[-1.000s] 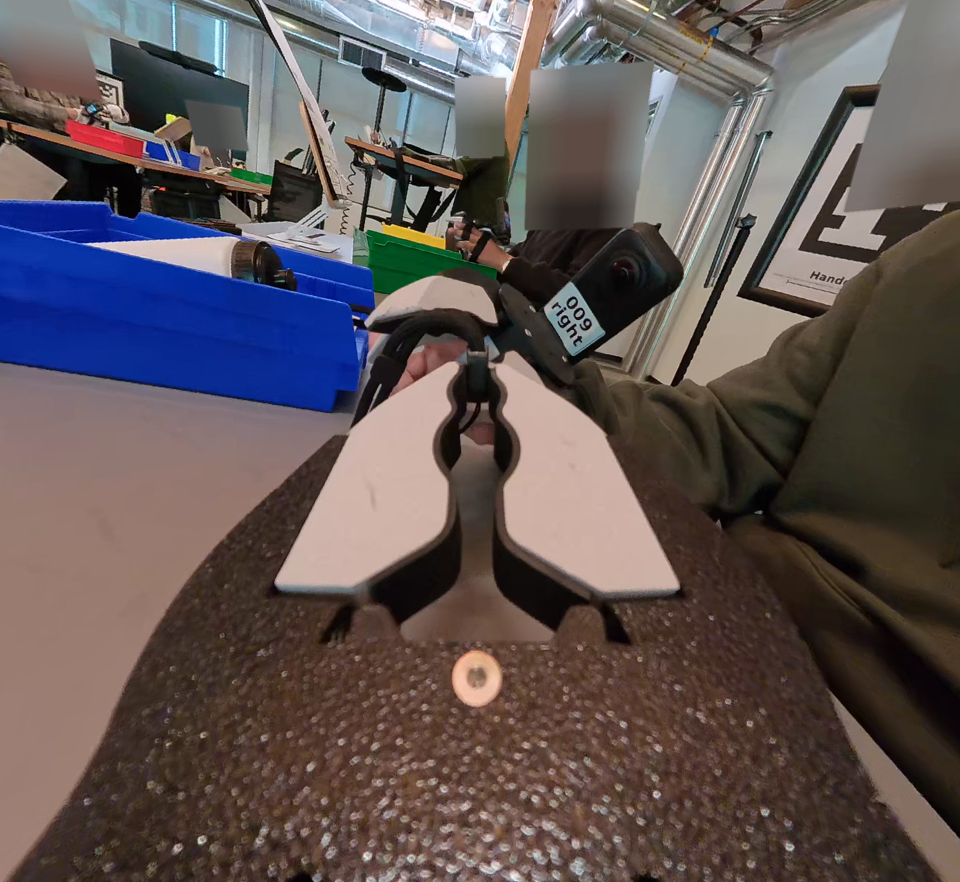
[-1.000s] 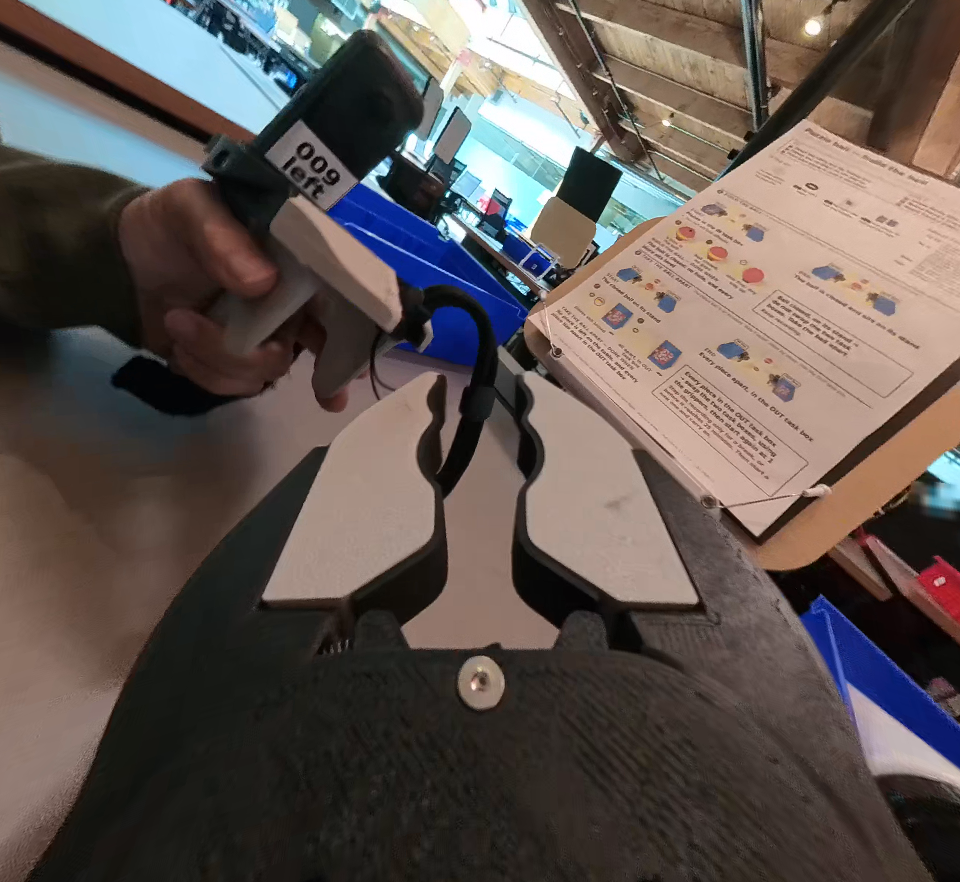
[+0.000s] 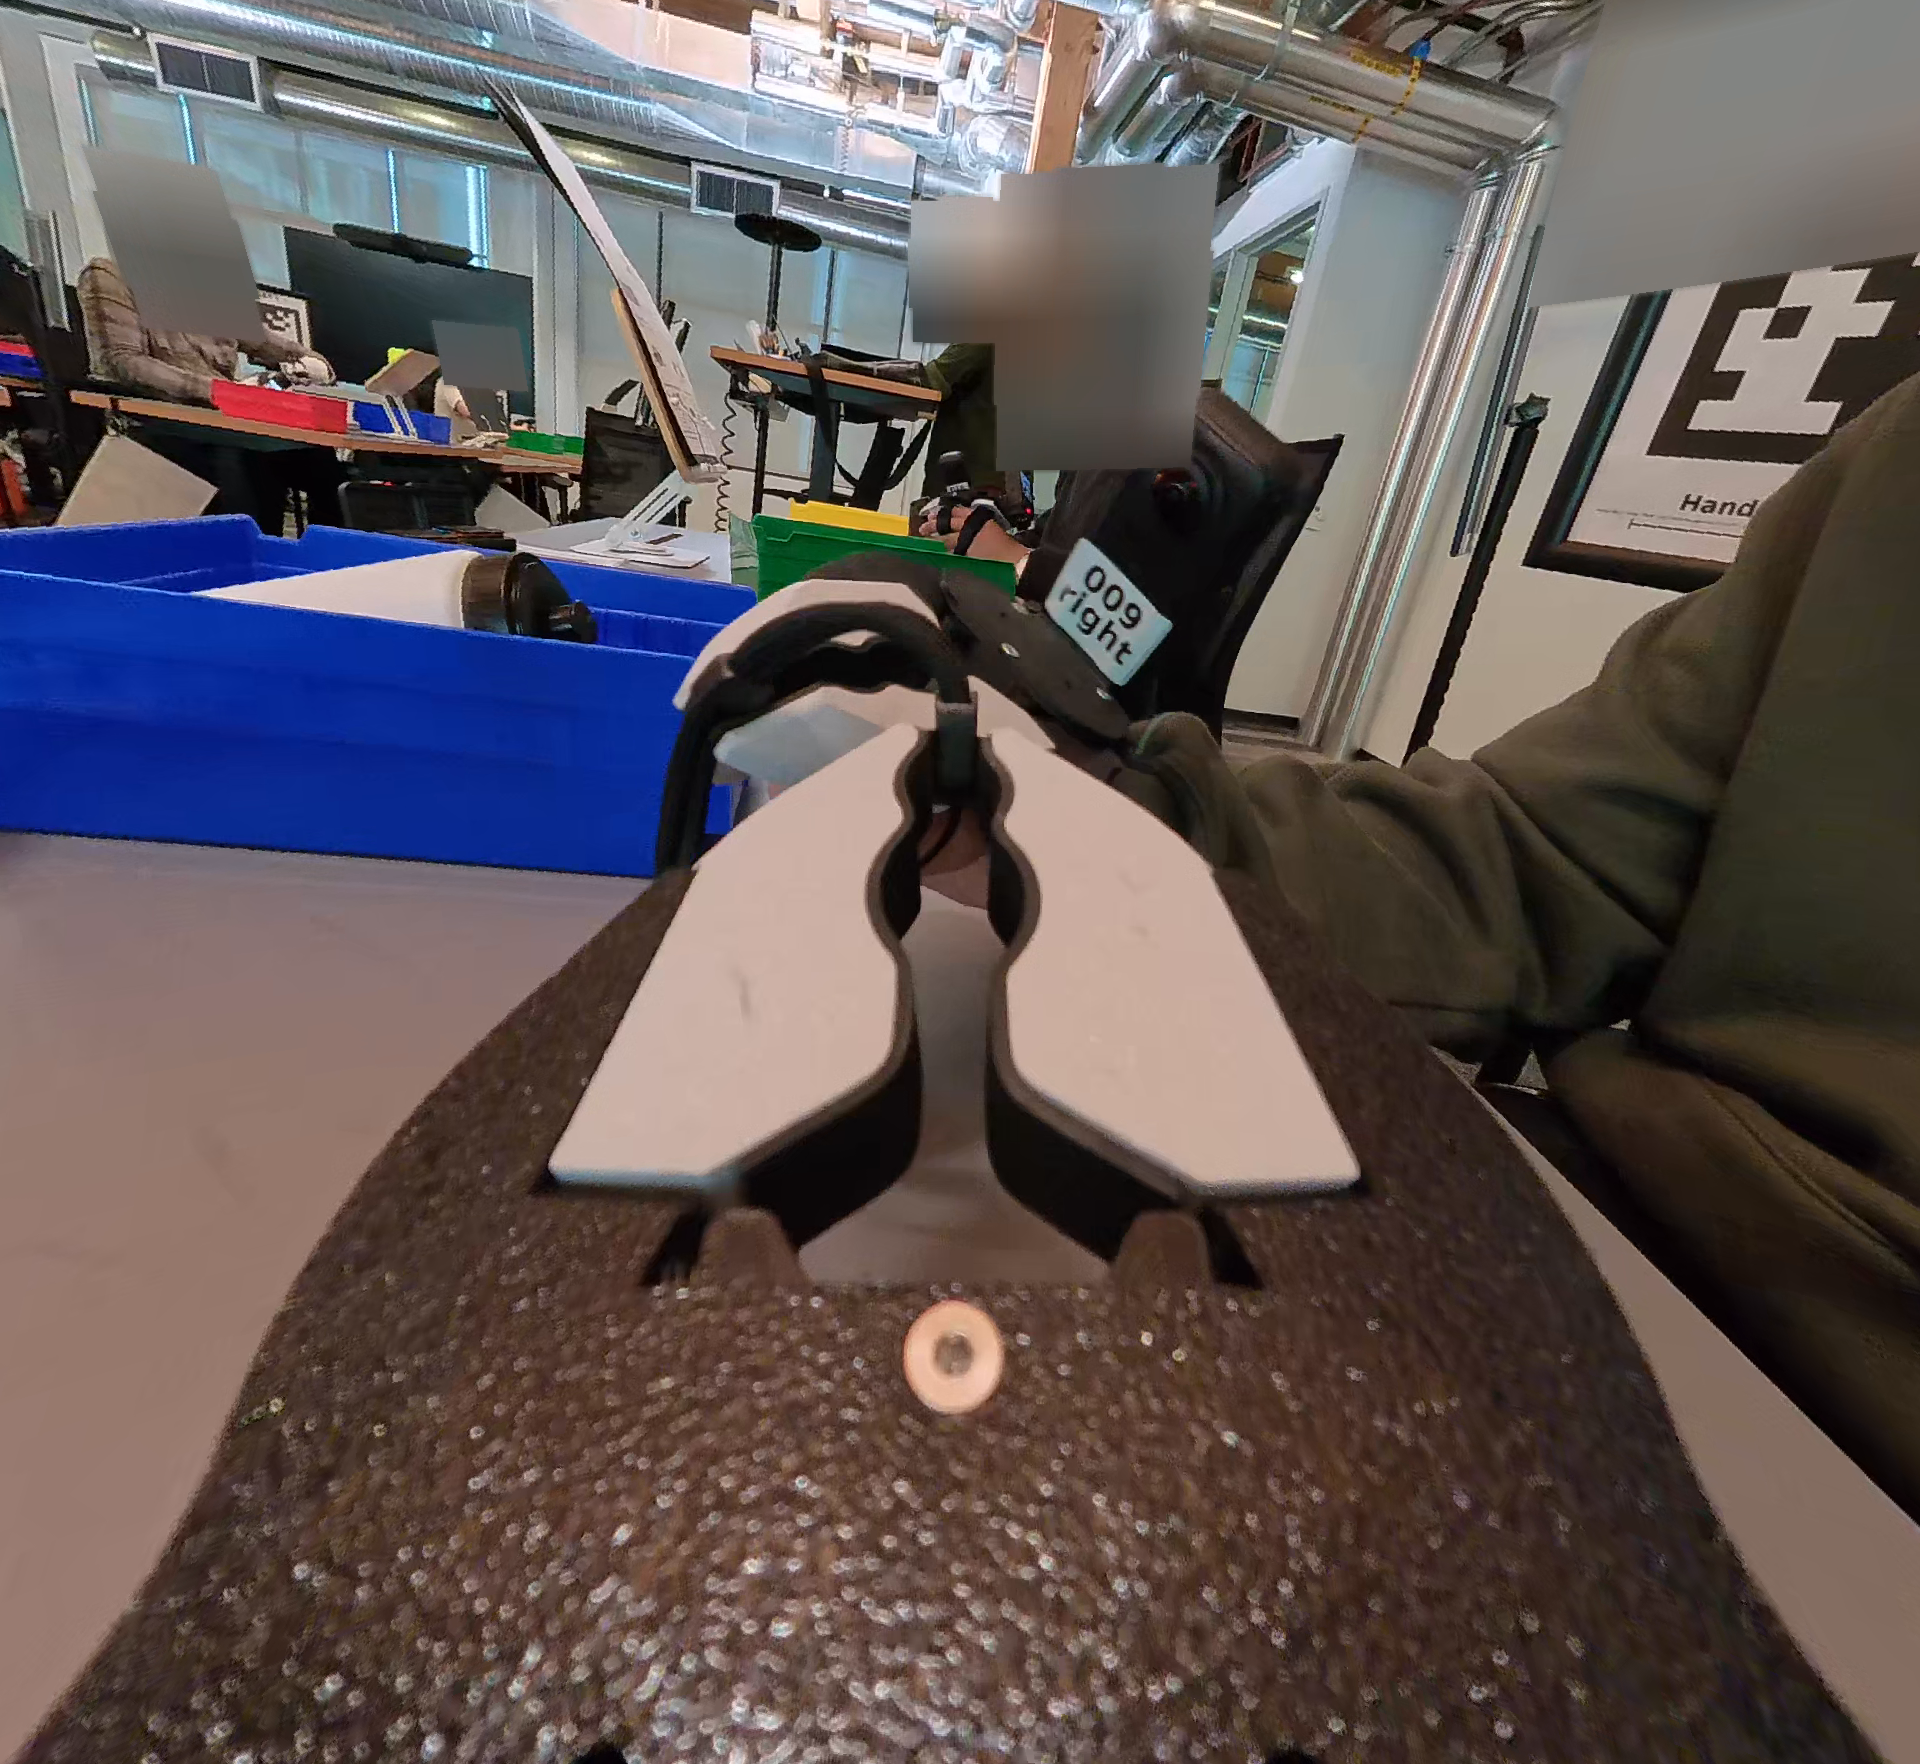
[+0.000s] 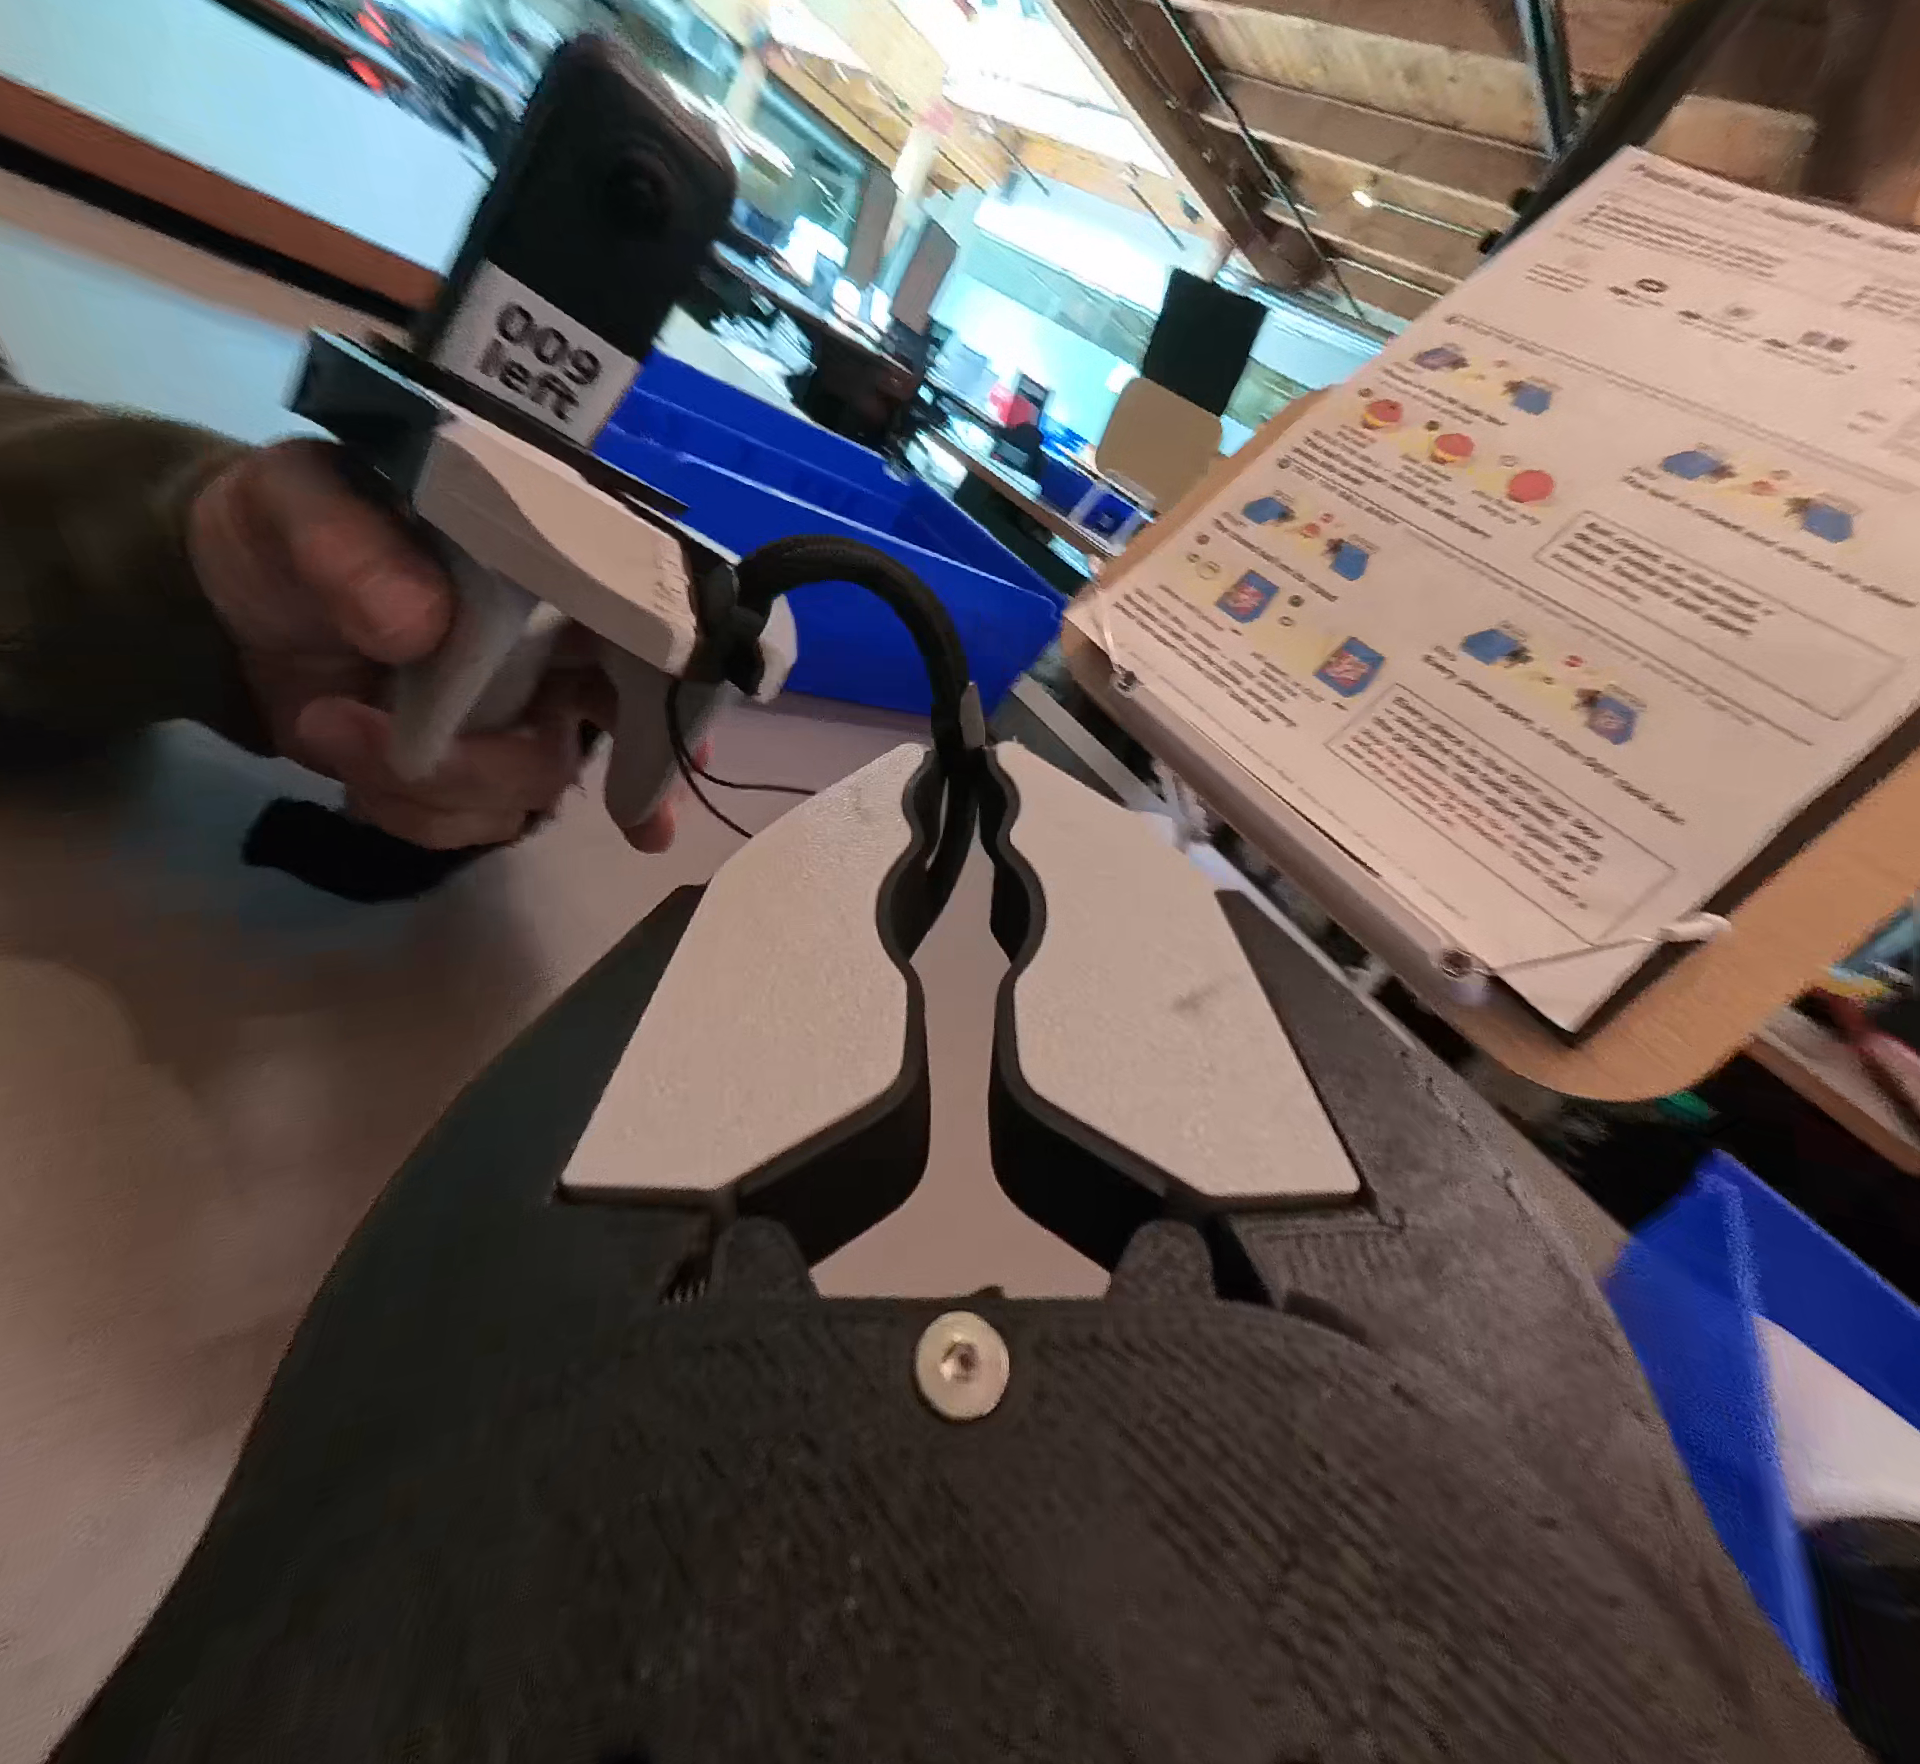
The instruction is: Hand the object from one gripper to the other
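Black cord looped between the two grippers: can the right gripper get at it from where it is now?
Yes, it looks so. The right gripper has its fingertips pinched on the black cord, with nothing between them. The left gripper grips the same cord farther along the loop, so neither blocks the other.

Left tool [image 3: 954, 758] and right tool [image 4: 958, 758] tip to tip (both nearly closed)
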`<state>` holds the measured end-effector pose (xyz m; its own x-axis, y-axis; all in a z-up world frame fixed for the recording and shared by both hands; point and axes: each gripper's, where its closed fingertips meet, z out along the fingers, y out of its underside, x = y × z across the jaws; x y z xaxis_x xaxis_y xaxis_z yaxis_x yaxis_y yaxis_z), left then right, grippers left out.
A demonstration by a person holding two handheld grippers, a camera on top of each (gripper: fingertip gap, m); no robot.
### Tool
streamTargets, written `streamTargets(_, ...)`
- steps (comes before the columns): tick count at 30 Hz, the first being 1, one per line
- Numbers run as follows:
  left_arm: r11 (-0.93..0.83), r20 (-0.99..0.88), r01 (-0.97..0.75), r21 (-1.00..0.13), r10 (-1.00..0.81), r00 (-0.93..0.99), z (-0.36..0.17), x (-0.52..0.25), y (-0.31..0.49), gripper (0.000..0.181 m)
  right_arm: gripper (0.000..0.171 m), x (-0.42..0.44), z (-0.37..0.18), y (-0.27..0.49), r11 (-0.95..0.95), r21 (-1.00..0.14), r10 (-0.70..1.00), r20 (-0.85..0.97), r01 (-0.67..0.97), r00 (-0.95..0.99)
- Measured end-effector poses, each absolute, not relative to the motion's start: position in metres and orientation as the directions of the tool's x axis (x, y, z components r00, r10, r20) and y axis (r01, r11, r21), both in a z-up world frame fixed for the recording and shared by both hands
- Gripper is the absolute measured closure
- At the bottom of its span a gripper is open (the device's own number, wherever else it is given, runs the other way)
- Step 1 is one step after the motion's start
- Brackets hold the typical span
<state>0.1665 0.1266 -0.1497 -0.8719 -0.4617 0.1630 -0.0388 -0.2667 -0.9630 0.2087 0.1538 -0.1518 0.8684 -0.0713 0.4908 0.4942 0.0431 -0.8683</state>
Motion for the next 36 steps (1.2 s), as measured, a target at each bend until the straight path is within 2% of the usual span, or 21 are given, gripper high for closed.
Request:
streamTargets(5, -0.307, 0.170, -0.017, -0.952, -0.479, -0.861, -0.141, 0.166, 0.136, 0.156, 0.165, 0.197, -0.135, 0.138, 0.224, -0.953, 0.158, 0.241, 0.203, 0.958)
streamTargets(9, -0.366, 0.203, 0.029, -0.930, -0.577, -0.791, -0.135, 0.175, 0.163, 0.154, 0.165, 0.188, -0.114, 0.115, 0.340, -0.939, 0.385, 0.097, -0.043, 0.918)
streamTargets(13, -0.338, 0.222, -0.015, -0.941, -0.586, -0.779, -0.143, 0.180, 0.159, 0.153, 0.165, 0.187, -0.101, 0.101, 0.415, -0.887, 0.491, 0.029, -0.204, 0.871)
streamTargets(17, -0.260, 0.231, -0.113, -0.959, -0.488, -0.842, -0.153, 0.173, 0.127, 0.151, 0.166, 0.180, -0.106, 0.105, 0.412, -0.898, 0.484, 0.069, -0.157, 0.872)
streamTargets(22, -0.266, 0.327, -0.245, -0.932, -0.332, -0.885, -0.158, 0.162, 0.105, 0.150, 0.166, 0.169, -0.113, 0.110, 0.393, -0.910, 0.513, 0.099, -0.131, 0.853)
streamTargets(23, -0.261, 0.340, -0.264, -0.928, -0.311, -0.888, -0.160, 0.161, 0.103, 0.153, 0.166, 0.168, -0.116, 0.112, 0.383, -0.916, 0.506, 0.103, -0.116, 0.856)
streamTargets(26, -0.212, 0.306, -0.250, -0.945, -0.304, -0.902, -0.166, 0.158, 0.097, 0.176, 0.166, 0.166, -0.122, 0.117, 0.361, -0.930, 0.490, 0.120, -0.076, 0.863)
streamTargets(28, -0.234, 0.294, -0.229, -0.945, -0.299, -0.908, -0.162, 0.157, 0.097, 0.174, 0.166, 0.166, -0.124, 0.118, 0.356, -0.933, 0.478, 0.138, -0.047, 0.867)
streamTargets(31, -0.296, 0.369, -0.294, -0.909, -0.239, -0.898, -0.155, 0.156, 0.098, 0.157, 0.166, 0.165, -0.123, 0.117, 0.359, -0.932, 0.490, 0.135, -0.058, 0.861)
streamTargets(36, -0.276, 0.401, -0.335, -0.901, -0.234, -0.886, -0.162, 0.158, 0.093, 0.157, 0.166, 0.161, -0.123, 0.116, 0.357, -0.931, 0.509, 0.130, -0.071, 0.851)
